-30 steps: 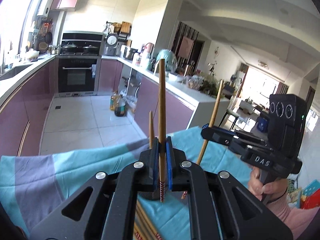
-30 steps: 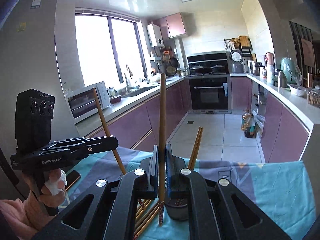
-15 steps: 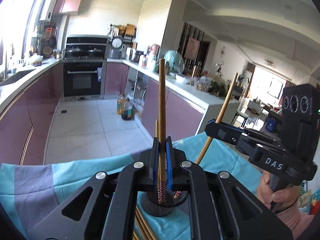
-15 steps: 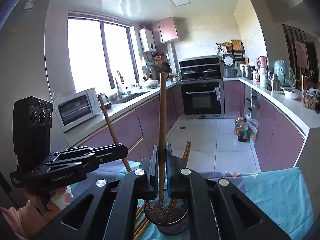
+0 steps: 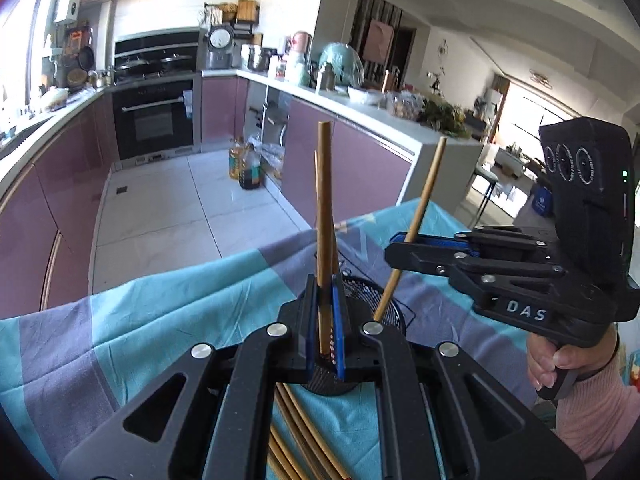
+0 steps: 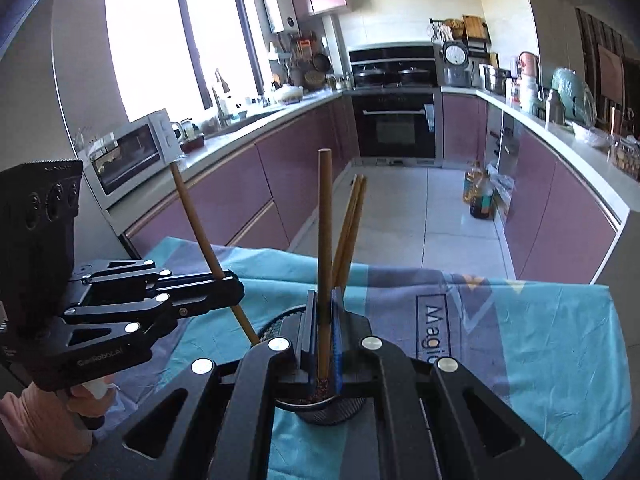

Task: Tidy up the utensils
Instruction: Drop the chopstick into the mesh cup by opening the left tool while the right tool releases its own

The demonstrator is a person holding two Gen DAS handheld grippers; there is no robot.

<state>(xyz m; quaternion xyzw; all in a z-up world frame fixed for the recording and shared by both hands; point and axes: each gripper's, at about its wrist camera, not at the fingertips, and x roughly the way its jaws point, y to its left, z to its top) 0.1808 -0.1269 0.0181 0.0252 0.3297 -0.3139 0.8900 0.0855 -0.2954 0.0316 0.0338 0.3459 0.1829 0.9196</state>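
Left gripper (image 5: pixel 326 320) clamped narrowly on a long brown wooden chopstick (image 5: pixel 324 216), blue-lined jaws pressed against its shaft, patterned lower end dipped into the round black mesh utensil holder (image 5: pixel 384 312) directly beneath. Seen from the right wrist view as a black pistol-style tool (image 6: pixel 224 286) at the left, its chopstick (image 6: pixel 204 244) leaning and ending inside the holder's rim. Right gripper (image 6: pixel 325 320) likewise closed on its own upright wooden chopstick (image 6: pixel 325 240), decorated tip lowered into the same mesh cup (image 6: pixel 340 408). Appeared from the left wrist view as a black tool (image 5: pixel 404 250) marked DAS, pinching a slanted stick (image 5: pixel 416 220) whose lower end reached down into the holder. Two more chopsticks (image 6: pixel 352 224) stood together in the cup, leaning just behind the gripped one. Several loose wooden chopsticks (image 5: pixel 300 432) lay on the teal and grey tablecloth (image 5: pixel 160 312) beside the holder's base, partly hidden under the gripper body. Beyond, purple kitchen cabinets (image 6: pixel 248 200) and a black built-in oven (image 6: pixel 394 126).
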